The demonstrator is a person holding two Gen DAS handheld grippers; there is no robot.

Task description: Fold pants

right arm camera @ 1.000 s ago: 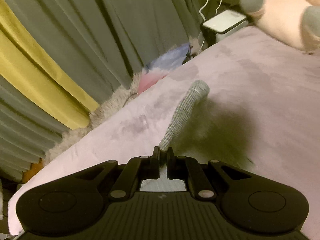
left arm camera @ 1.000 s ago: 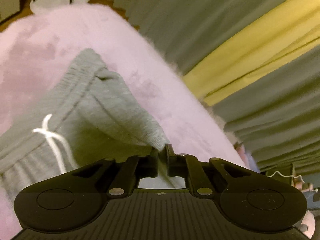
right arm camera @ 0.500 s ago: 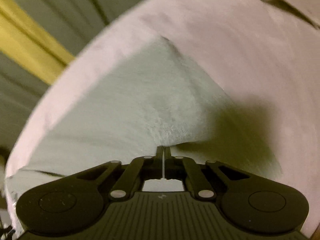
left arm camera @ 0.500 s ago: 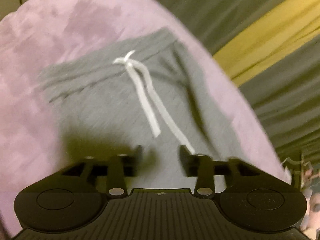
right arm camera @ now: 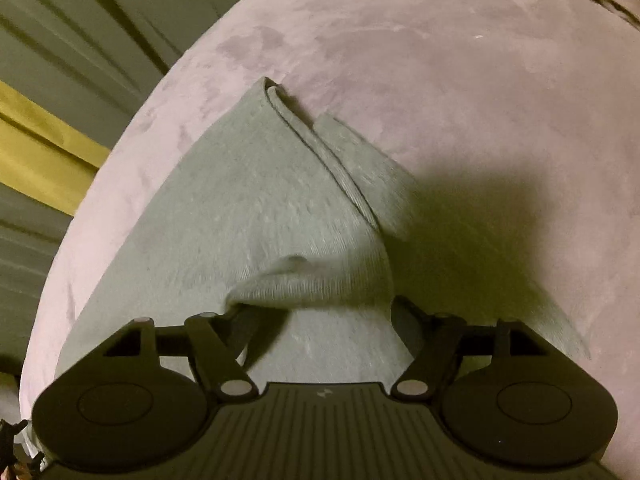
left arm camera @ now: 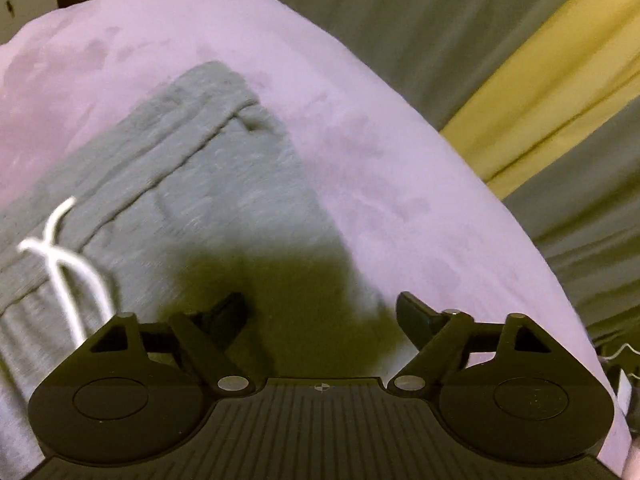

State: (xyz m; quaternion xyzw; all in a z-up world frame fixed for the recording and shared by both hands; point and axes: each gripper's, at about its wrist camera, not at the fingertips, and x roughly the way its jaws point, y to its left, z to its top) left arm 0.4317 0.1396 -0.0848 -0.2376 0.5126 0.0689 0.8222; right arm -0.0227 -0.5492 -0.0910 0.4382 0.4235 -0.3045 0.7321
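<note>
Grey sweatpants (left arm camera: 208, 200) lie on a pink plush bed cover (left arm camera: 360, 152). In the left wrist view the waistband with its white drawstring (left arm camera: 64, 264) is at the left. My left gripper (left arm camera: 322, 312) is open and empty just above the pants' right edge. In the right wrist view the leg end (right arm camera: 248, 208) lies flat with its ribbed cuff (right arm camera: 320, 148) folded over. My right gripper (right arm camera: 316, 316) is open, and a raised fold of cuff fabric (right arm camera: 312, 280) slumps between its fingers, resting on the left finger.
Grey and yellow curtains (left arm camera: 532, 80) hang behind the bed's edge; they also show in the right wrist view (right arm camera: 60, 92). The pink cover (right arm camera: 480, 80) stretches far to the right. A cable (left arm camera: 616, 352) lies off the bed's right edge.
Both grippers laid the pants down and opened: the left let go first and shifted toward the pants' right edge, the right released the cuff in the last half second.
</note>
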